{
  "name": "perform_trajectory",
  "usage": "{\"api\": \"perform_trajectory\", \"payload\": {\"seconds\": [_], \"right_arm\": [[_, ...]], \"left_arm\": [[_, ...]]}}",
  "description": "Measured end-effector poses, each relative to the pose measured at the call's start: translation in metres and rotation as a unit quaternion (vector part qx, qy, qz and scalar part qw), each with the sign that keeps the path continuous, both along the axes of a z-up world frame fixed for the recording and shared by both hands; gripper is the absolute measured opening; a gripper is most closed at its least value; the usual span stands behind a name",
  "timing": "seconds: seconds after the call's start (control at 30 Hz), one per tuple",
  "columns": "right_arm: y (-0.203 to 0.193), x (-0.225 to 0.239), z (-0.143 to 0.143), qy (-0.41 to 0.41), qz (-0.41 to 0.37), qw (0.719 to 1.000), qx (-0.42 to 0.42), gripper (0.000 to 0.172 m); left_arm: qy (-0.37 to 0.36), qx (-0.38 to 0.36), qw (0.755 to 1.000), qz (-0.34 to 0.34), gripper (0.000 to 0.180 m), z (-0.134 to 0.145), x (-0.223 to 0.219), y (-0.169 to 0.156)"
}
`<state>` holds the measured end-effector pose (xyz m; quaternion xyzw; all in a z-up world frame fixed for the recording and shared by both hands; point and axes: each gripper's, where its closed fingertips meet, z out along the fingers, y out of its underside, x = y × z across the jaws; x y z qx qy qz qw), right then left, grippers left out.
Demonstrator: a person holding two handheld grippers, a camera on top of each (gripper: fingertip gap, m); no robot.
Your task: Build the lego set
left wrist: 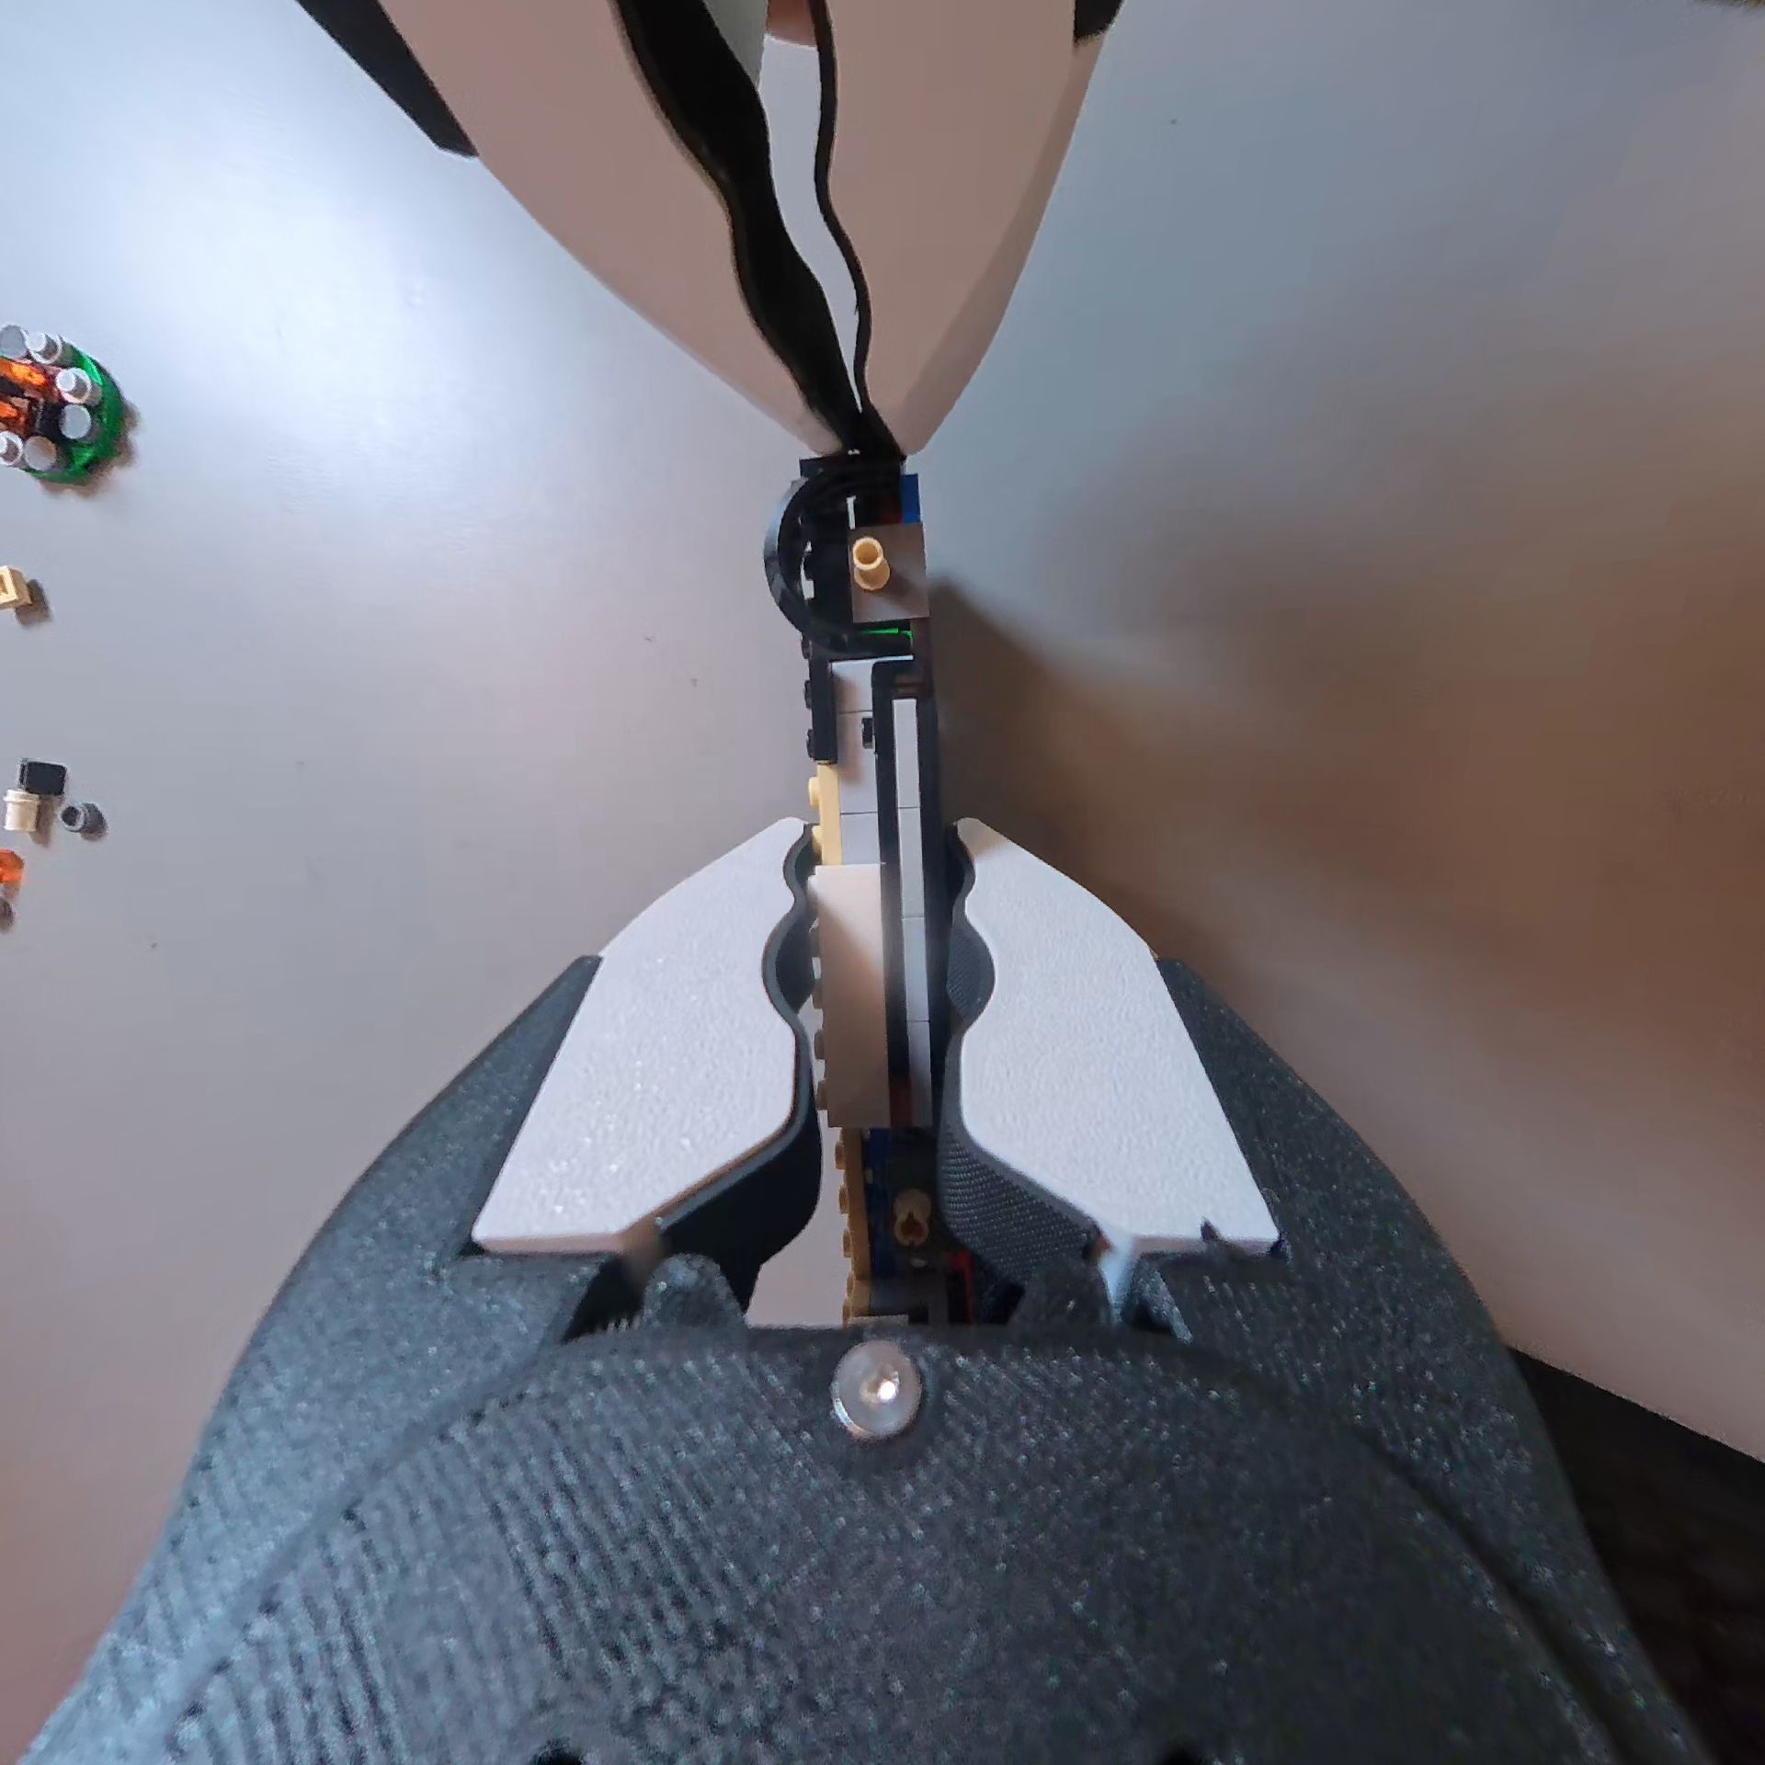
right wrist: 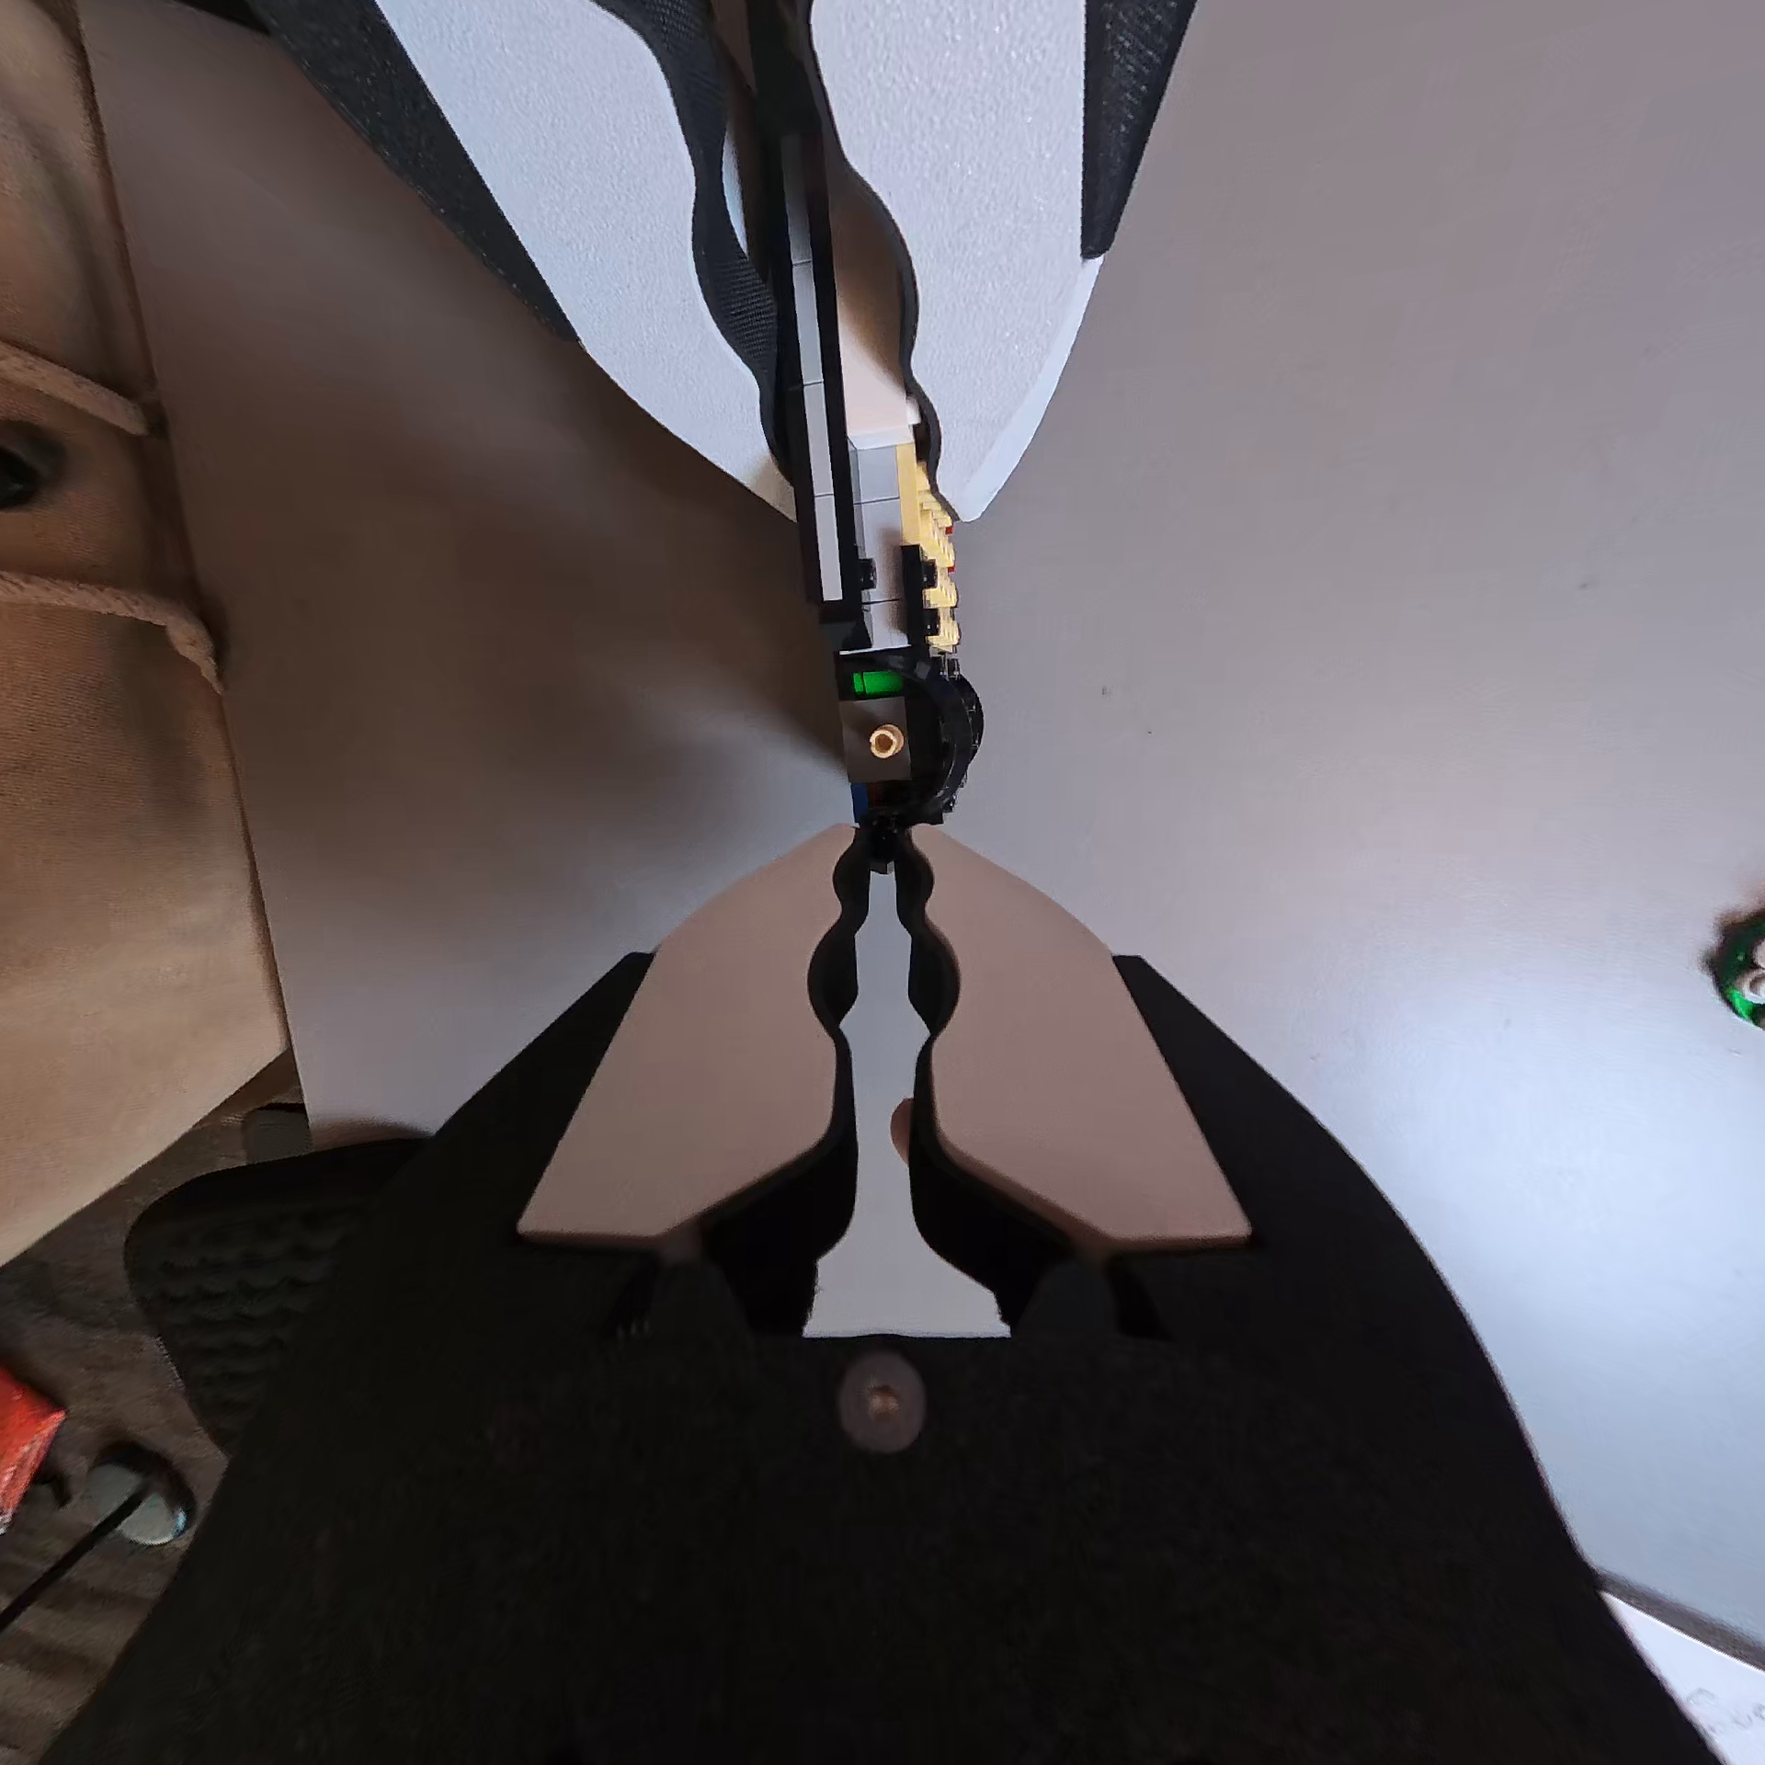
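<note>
My left claw (left wrist: 874,955) grips one end of a long brick model (left wrist: 874,764) above the pale counter (left wrist: 382,573); my right claw (right wrist: 883,845) pinches its other, black tip. Loose bricks (left wrist: 43,802) lie aside.

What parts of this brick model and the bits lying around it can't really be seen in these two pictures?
- Brick model: left wrist view, its near end is hidden behind the left gripper body.
- Model's far tip: right wrist view, pinched in the right gripper; the dark pads hide its shape.
- Green round piece: right wrist view, cut off by the edge and blurred.
- Small loose pieces: left wrist view, too small to identify.
</note>
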<state>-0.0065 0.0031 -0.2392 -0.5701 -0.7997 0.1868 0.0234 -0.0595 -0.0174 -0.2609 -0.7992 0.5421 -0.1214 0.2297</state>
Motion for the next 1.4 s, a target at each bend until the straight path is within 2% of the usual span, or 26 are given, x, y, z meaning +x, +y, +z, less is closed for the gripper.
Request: {"api": "perform_trajectory", "payload": {"seconds": [0.2, 0.4, 0.57, 0.67, 0.87, 1.4], "right_arm": [[0.0, -0.003, 0.001, 0.019, 0.008, 1.0, 0.01, 0.006], [-0.002, -0.002, 0.001, 0.047, 0.012, 0.999, -0.004, 0.018], [0.002, -0.001, 0.008, 0.076, 0.006, 0.997, 0.006, 0.017], [0.001, -0.001, 0.01, 0.088, -0.001, 0.996, 0.002, 0.009], [0.0, -0.002, 0.003, 0.076, 0.0, 0.997, 0.008, 0.004], [-0.002, -0.001, 0.0, 0.011, 0.055, 0.998, 0.02, 0.005]], "left_arm": [[-0.003, -0.01, 1.0, 0.003, 0.024, 0.0, -0.002, -0.001], [-0.003, -0.01, 1.0, 0.002, 0.024, 0.0, -0.002, -0.002], [-0.002, -0.009, 1.0, 0.002, 0.024, 0.0, -0.002, -0.002], [-0.003, -0.01, 1.0, 0.002, 0.024, 0.0, -0.002, -0.002], [-0.002, -0.009, 1.0, 0.002, 0.024, 0.0, -0.002, -0.002], [-0.004, -0.005, 1.0, -0.007, 0.025, 0.0, -0.002, -0.002]]}}
